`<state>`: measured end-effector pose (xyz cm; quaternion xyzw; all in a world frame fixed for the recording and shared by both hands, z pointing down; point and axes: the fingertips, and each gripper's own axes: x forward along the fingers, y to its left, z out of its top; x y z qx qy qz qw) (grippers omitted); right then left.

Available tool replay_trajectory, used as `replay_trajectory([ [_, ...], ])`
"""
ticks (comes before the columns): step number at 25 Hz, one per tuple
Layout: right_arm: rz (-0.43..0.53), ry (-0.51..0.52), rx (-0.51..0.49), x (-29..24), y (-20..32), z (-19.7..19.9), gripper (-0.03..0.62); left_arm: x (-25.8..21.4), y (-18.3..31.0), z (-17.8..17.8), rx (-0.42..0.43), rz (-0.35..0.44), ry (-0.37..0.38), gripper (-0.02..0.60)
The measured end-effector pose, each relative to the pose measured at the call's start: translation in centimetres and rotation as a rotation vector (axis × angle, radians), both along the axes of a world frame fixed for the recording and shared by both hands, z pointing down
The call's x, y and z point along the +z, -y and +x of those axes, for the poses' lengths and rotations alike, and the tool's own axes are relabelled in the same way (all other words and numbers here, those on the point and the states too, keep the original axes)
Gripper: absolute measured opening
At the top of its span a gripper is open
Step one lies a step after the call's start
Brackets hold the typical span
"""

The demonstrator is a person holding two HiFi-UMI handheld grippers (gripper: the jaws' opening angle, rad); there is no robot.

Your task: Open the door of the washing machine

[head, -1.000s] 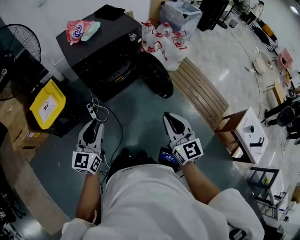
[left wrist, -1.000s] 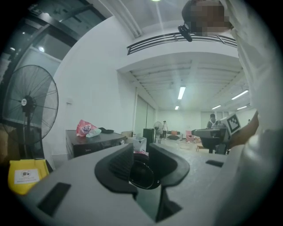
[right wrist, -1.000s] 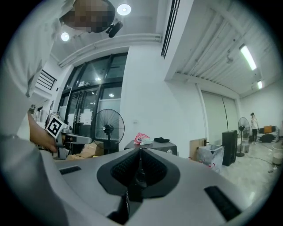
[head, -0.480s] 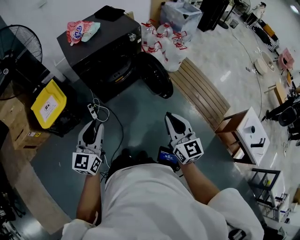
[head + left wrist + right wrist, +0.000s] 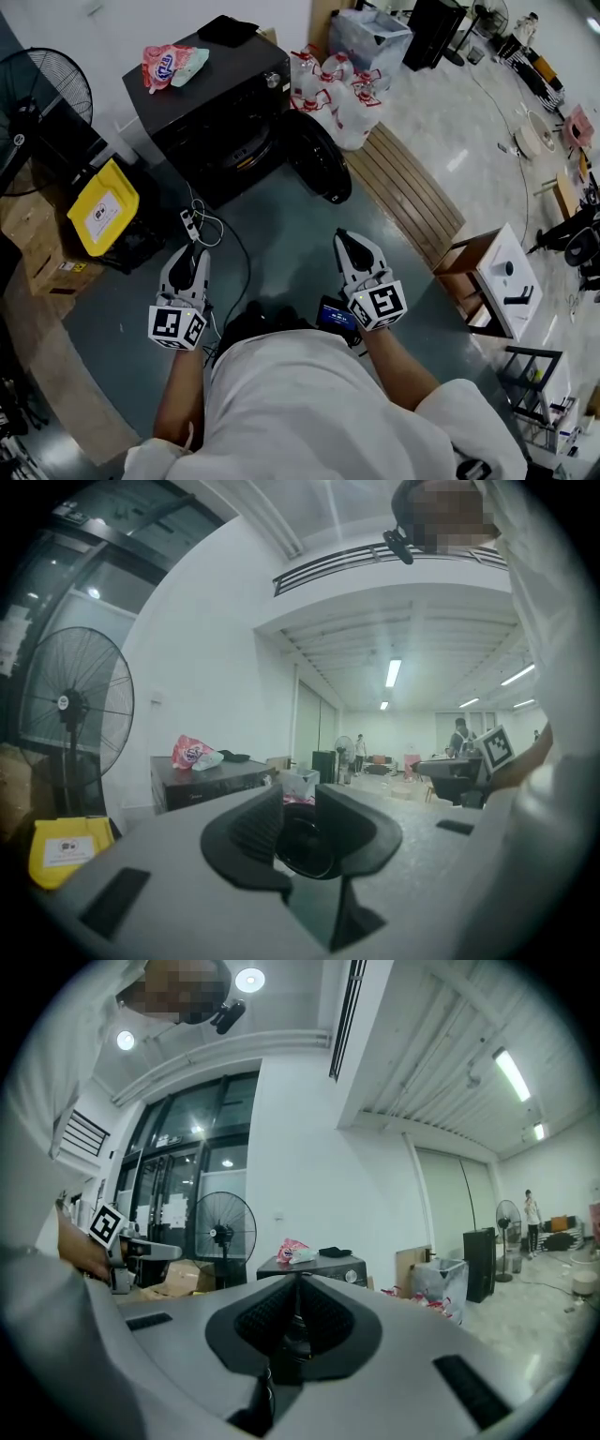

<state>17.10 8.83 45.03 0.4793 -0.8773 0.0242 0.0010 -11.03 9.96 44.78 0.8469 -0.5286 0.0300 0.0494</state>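
Note:
The black washing machine stands at the back left. Its round dark door hangs swung out on the machine's right side. Both grippers hover low in front of the person, well short of the machine. My left gripper points at the machine with a narrow gap between its jaws and nothing in them. In the left gripper view the door shows through the gap of the left gripper. My right gripper has its tips together and holds nothing. The right gripper view shows that gripper and the machine far ahead.
A pink packet and a dark cloth lie on the machine's top. A yellow container and a standing fan are to its left. White bags, a slatted wooden board and a small table lie to the right. A power strip trails cable on the floor.
The head view has shifted slightly, so the machine sits a bit further right in the picture. Both grippers keep their places and their jaws stand as before.

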Motion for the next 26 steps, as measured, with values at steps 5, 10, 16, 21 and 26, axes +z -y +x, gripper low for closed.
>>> replay_trajectory([
  [5,0.004,0.008,0.014,-0.2,0.5,0.6,0.038,0.8,0.3,0.3,0.004,-0.025,-0.002,0.112],
  [10,0.002,0.006,0.026,0.1,1.0,1.2,0.038,0.7,1.1,0.9,0.013,-0.024,-0.009,0.112],
  [16,0.003,0.001,0.032,0.4,1.1,1.8,0.038,0.5,1.5,1.6,0.016,-0.018,-0.005,0.112],
  [21,0.002,-0.001,0.032,0.6,1.6,2.0,0.038,0.7,2.1,1.7,0.007,-0.025,0.0,0.112],
  [26,-0.008,-0.004,0.041,1.1,1.9,2.3,0.038,0.8,2.5,1.9,0.011,-0.027,0.004,0.112],
])
